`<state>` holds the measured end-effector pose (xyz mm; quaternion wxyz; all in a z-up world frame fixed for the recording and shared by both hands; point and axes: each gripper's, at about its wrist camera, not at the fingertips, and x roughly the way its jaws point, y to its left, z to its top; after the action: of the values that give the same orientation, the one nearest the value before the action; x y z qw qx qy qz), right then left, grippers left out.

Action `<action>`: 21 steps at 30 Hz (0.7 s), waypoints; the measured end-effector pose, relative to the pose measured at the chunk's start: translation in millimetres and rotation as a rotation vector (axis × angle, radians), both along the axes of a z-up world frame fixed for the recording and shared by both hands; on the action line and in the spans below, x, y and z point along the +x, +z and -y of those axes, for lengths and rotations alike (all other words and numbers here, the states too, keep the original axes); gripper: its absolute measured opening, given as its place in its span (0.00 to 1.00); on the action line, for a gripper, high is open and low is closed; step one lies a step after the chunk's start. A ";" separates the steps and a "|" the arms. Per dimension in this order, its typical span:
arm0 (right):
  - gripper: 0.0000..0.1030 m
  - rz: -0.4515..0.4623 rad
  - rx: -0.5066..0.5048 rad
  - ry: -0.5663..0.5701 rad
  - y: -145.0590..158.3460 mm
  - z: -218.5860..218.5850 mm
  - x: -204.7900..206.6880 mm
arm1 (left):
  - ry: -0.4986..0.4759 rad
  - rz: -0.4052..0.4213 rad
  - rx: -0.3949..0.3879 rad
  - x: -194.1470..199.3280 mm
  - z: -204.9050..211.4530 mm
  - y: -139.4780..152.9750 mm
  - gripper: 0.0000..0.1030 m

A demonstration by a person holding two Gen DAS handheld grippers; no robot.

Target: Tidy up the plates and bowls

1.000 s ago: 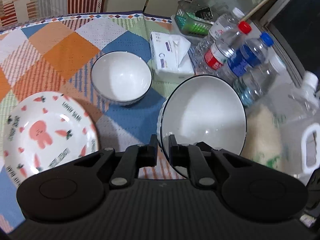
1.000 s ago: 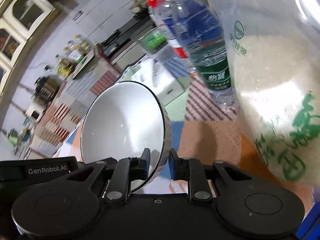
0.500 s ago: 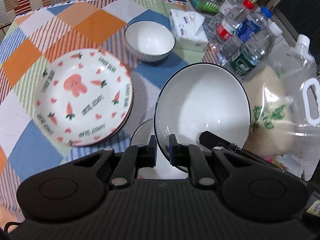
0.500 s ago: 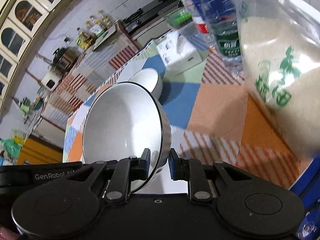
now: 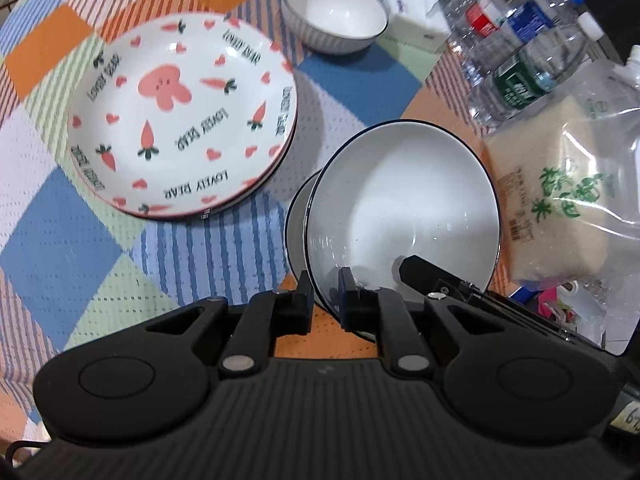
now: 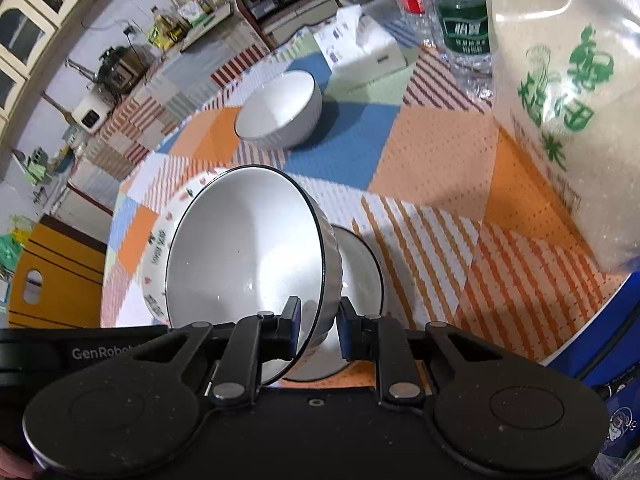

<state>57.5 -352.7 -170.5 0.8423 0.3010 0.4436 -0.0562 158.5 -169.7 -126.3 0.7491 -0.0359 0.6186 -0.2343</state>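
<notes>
Both claws clamped on rims: left claw (image 5: pixel 325 294) and right claw (image 6: pixel 319 323) each hold white black-rimmed ceramic bowl (image 5: pixel 400 208). Mid-carry; next, probably nest them, gently.

Checked tablecloth (image 5: pixel 72 248) over the table; rice bag (image 5: pixel 560 200) (clear, green print) at right, water bottles (image 5: pixel 532 64) just behind, tissue box (image 5: pixel 408 4) beside them.
</notes>
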 end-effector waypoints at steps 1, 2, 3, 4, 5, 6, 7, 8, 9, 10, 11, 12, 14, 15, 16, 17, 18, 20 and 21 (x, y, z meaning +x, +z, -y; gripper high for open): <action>0.23 -0.007 -0.003 0.002 -2.1 -0.9 0.0 | 0.002 -0.017 0.000 1.0 0.4 -3.7 0.10; 0.23 -0.016 -0.007 0.006 -4.5 -1.7 0.1 | 0.006 -0.035 -0.004 2.1 -0.2 -7.2 0.10; 0.23 -0.023 -0.013 0.008 -6.2 -1.9 0.4 | 0.012 -0.055 -0.009 3.4 -0.6 -10.5 0.10; 0.23 -0.028 -0.020 0.009 -8.0 -2.0 0.2 | 0.016 -0.071 -0.012 4.7 -0.6 -13.9 0.10; 0.23 -0.032 -0.028 0.013 -8.9 -2.4 0.2 | 0.018 -0.079 -0.013 5.3 -0.4 -16.4 0.10; 0.23 -0.036 -0.037 0.015 -9.7 -2.9 -0.1 | 0.020 -0.084 -0.011 5.8 0.0 -18.4 0.11; 0.23 -0.039 -0.044 0.016 -10.5 -3.2 -0.1 | 0.023 -0.086 -0.010 6.0 0.2 -19.6 0.11; 0.23 -0.037 -0.056 0.022 -10.4 -4.4 -0.3 | 0.021 -0.085 -0.011 6.3 0.8 -19.4 0.11; 0.23 -0.035 -0.071 0.027 -9.8 -5.9 -0.1 | 0.019 -0.085 -0.014 6.8 1.5 -19.3 0.11; 0.23 -0.034 -0.092 0.031 -8.5 -8.0 0.3 | 0.021 -0.087 -0.014 7.2 1.8 -19.2 0.11; 0.23 -0.030 -0.129 0.033 -6.5 -11.9 0.3 | 0.024 -0.086 -0.011 7.7 2.2 -19.1 0.12; 0.23 -0.024 -0.158 0.039 -4.8 -15.6 0.2 | 0.022 -0.083 -0.008 8.4 2.4 -19.2 0.12; 0.23 -0.024 -0.225 0.062 -2.9 -23.0 1.3 | 0.022 -0.075 0.000 7.5 2.9 -18.4 0.12; 0.23 -0.024 -0.252 0.071 -2.5 -26.4 1.6 | 0.020 -0.074 0.002 7.5 2.9 -17.9 0.12; 0.23 -0.025 -0.277 0.081 -2.0 -29.5 1.6 | 0.017 -0.076 0.001 7.2 3.5 -17.7 0.12; 0.23 -0.028 -0.307 0.092 -1.8 -32.9 1.7 | 0.018 -0.087 -0.001 6.7 3.3 -18.1 0.12; 0.23 -0.031 -0.329 0.099 -1.5 -34.8 1.7 | 0.024 -0.097 -0.005 7.0 2.6 -18.9 0.12; 0.23 -0.033 -0.359 0.113 -0.2 -37.1 1.1 | 0.031 -0.113 -0.016 7.3 0.8 -20.3 0.13; 0.23 -0.034 -0.363 0.118 -0.3 -36.2 1.3 | 0.036 -0.122 -0.020 7.2 0.0 -20.7 0.13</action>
<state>58.8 -316.6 -170.8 0.8769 0.1169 0.4572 -0.0911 165.7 -169.8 -147.1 0.7138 -0.0689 0.6599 -0.2242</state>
